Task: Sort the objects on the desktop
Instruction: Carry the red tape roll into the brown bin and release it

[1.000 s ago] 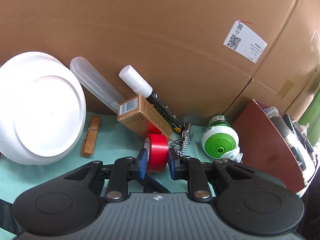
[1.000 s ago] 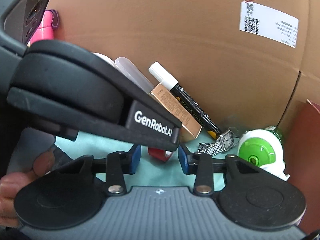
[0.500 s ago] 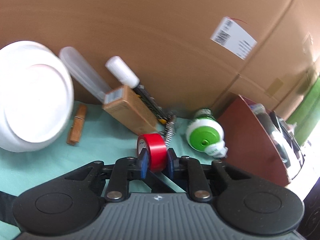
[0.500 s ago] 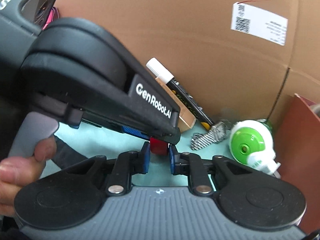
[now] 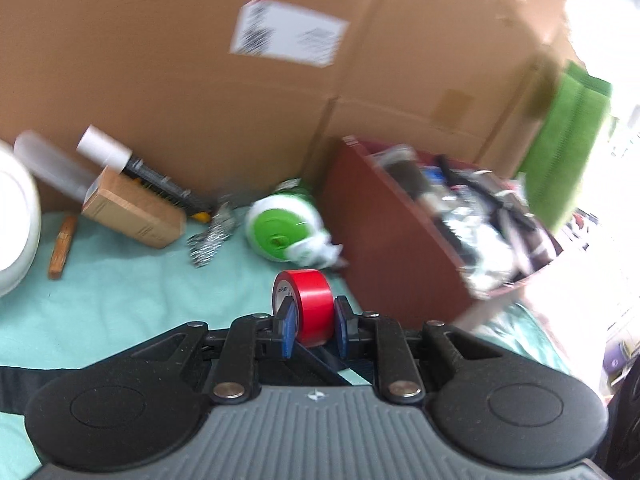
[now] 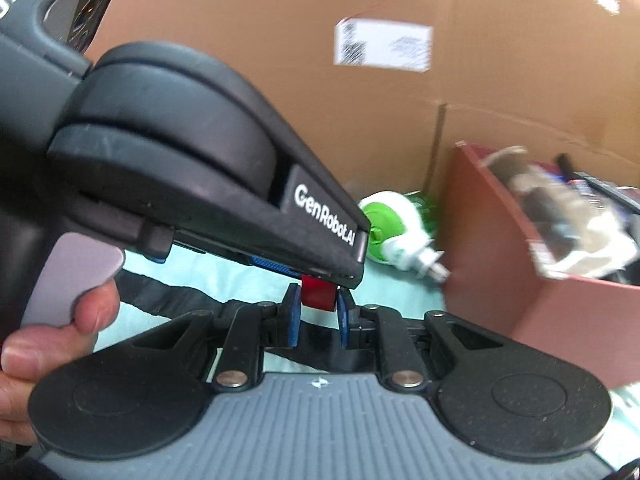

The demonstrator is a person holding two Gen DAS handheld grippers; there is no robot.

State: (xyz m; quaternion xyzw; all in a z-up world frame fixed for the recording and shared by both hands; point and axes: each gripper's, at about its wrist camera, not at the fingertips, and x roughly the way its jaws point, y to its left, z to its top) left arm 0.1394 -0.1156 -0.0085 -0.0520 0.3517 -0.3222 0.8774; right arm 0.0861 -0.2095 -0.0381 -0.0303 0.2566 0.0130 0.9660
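Note:
My left gripper (image 5: pixel 314 320) is shut on a red tape roll (image 5: pixel 310 300) and holds it above the teal cloth, in front of the dark red bin (image 5: pixel 400 248). In the right wrist view the left gripper's black body fills the upper left, and the red tape roll (image 6: pixel 318 295) shows just beyond my right gripper (image 6: pixel 318 316). The right gripper's blue pads stand narrowly apart with nothing between them. The bin (image 6: pixel 560 292) holds several mixed items.
A green-and-white round device (image 5: pixel 286 234), a metal watch (image 5: pixel 212 236), a brown box (image 5: pixel 132 212), a white-capped marker (image 5: pixel 120 156), a clear tube (image 5: pixel 52 168), a wooden clothespin (image 5: pixel 62 252) and a white plate (image 5: pixel 16 216) lie by the cardboard wall (image 5: pixel 200 60).
My left gripper has lifted the red tape roll and swung right toward the red bin. My right gripper's jaws have narrowed from open to nearly shut.

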